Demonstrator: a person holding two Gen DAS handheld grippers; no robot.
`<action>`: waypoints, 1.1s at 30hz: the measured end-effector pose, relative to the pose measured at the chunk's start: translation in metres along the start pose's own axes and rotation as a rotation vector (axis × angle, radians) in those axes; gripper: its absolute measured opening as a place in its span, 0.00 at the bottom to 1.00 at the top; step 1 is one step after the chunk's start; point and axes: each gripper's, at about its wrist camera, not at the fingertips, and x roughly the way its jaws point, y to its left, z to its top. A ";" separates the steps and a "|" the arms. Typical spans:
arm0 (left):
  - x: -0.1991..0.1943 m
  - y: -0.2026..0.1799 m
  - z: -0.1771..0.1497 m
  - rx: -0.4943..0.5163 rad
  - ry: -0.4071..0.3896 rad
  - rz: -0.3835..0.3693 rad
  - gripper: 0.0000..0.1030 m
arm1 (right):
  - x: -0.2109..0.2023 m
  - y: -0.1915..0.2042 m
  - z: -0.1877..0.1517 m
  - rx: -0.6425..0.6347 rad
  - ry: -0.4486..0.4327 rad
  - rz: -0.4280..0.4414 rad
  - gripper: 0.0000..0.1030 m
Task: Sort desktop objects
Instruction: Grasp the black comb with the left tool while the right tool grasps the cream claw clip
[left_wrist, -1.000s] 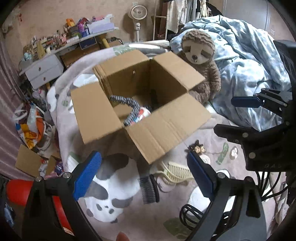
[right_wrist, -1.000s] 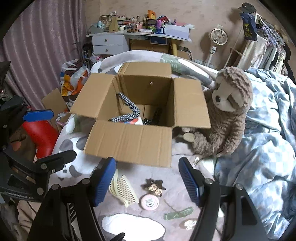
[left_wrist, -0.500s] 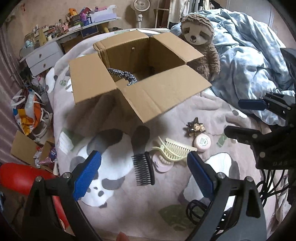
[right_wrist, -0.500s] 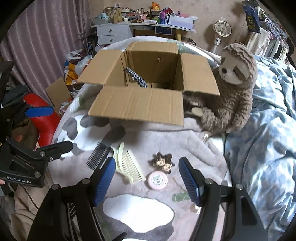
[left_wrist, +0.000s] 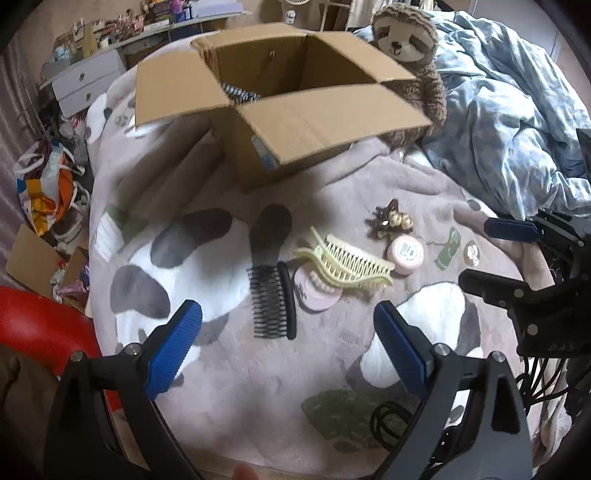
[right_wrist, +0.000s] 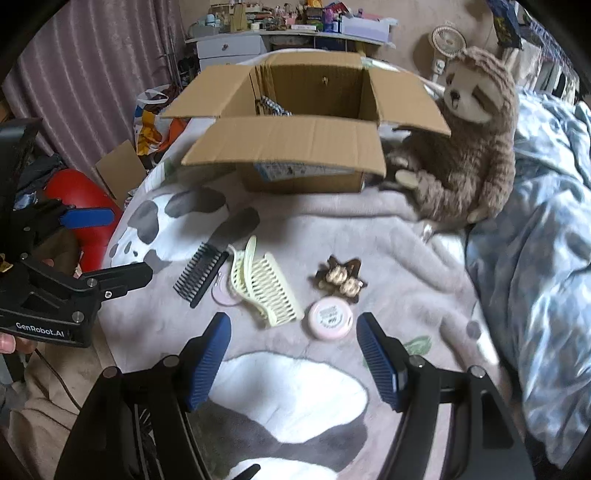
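Both wrist views look steeply down and forward over the bed (left_wrist: 221, 369), close above its near edge. The left one sits leftward, the right one rightward. They share the cardboard box (left_wrist: 295, 110) at the far side, the plush sloth (right_wrist: 469, 147) and the combs (right_wrist: 258, 284) between.

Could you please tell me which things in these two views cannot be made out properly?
- Cardboard box contents: both views, near flap hides all but a striped item.
- Flat pink disc: both views, the cream hair claw covers it.
- Pink tin lettering: too small.
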 end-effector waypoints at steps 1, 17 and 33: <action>0.003 0.001 -0.003 -0.006 0.004 -0.001 0.91 | 0.003 0.000 -0.003 0.005 0.004 0.002 0.69; 0.066 0.019 -0.030 -0.085 0.098 -0.005 0.91 | 0.052 -0.007 -0.035 0.085 0.068 0.033 0.69; 0.128 0.029 -0.029 -0.103 0.173 0.033 0.91 | 0.074 -0.008 -0.029 0.099 0.068 0.092 0.69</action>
